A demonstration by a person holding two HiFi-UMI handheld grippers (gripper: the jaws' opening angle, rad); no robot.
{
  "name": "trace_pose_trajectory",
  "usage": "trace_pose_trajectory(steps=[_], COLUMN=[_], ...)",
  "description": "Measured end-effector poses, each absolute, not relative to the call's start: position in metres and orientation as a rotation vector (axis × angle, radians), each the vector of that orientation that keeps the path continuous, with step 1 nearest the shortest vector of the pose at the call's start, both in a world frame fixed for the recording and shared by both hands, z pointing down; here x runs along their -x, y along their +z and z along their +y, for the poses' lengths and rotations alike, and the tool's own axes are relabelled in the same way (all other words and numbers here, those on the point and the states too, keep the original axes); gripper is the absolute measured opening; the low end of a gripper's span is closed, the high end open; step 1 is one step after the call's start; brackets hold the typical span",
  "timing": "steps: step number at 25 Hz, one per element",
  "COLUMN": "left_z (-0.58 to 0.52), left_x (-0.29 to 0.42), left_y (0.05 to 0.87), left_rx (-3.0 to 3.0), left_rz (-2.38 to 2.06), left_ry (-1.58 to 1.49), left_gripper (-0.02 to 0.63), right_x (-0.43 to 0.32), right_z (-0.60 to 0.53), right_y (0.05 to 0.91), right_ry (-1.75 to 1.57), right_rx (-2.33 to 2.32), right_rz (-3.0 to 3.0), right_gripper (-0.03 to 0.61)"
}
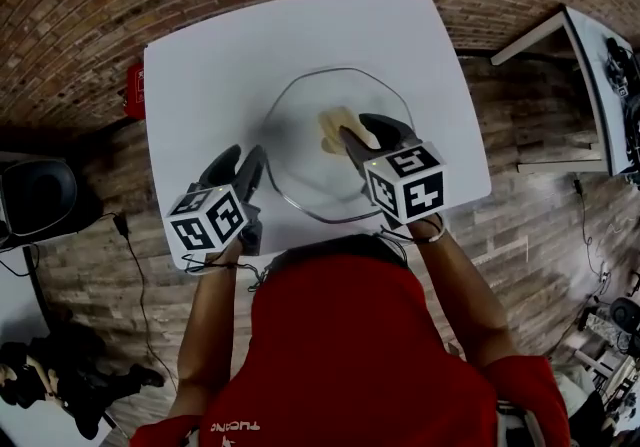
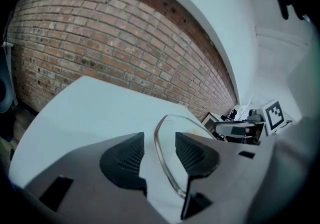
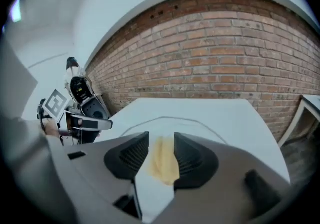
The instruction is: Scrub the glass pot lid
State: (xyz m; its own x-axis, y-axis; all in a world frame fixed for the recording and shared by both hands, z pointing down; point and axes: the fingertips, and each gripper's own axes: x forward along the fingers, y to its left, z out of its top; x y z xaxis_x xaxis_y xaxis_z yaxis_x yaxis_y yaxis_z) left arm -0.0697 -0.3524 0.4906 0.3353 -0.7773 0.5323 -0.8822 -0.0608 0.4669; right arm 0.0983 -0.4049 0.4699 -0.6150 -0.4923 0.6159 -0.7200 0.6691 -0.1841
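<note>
glass pot lid [image 1: 310, 110] lies mid-table [image 1: 220, 55] — its nine o'clock rim stands untouched between my left gripper's [image 2: 159, 140] released jaws; my right gripper [image 3: 161, 138], jaws apart, straddles the yellow sponge [image 3: 164, 162] near the lid's centre.

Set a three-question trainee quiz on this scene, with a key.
1. True or false: the lid lies flat on the table.
2. The sponge lies: A) on the lid B) on the floor C) on bare table.
3. Fill in: the left gripper's open jaws straddle the lid's ____.
Key: 1 true; 2 A; 3 rim.
</note>
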Motion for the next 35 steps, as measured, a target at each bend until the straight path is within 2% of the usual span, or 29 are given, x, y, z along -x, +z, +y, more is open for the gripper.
trace_pose_trajectory(steps=[4, 8, 13, 22, 35], left_z=[-0.363, -0.372, -0.378, -0.375, -0.372], left_x=[0.058, 0.026, -0.01, -0.04, -0.038], left_y=[0.418, 0.345, 0.285, 0.267, 0.266], left_rx=[-2.108, -2.384, -2.567, -2.632, -2.62], left_rz=[-1.539, -1.592, -1.602, -1.614, -1.653], left_ry=[0.032, -0.027, -0.133, -0.125, -0.114], left_gripper=[0.187, 0.106, 0.052, 0.017, 0.017], right_x=[-0.101, -0.102, -0.103, -0.095, -0.086], right_z=[-0.405, -0.403, -0.396, -0.382, -0.383], right_y=[0.407, 0.347, 0.296, 0.267, 0.27], right_ry=[0.356, 0.152, 0.018, -0.129, -0.118], right_rx=[-0.958, -0.998, -1.039, -0.975, -0.952], right_rz=[-2.605, -2.814, -2.945, -3.007, -3.007], right_gripper=[0.156, 0.155, 0.073, 0.032, 0.029])
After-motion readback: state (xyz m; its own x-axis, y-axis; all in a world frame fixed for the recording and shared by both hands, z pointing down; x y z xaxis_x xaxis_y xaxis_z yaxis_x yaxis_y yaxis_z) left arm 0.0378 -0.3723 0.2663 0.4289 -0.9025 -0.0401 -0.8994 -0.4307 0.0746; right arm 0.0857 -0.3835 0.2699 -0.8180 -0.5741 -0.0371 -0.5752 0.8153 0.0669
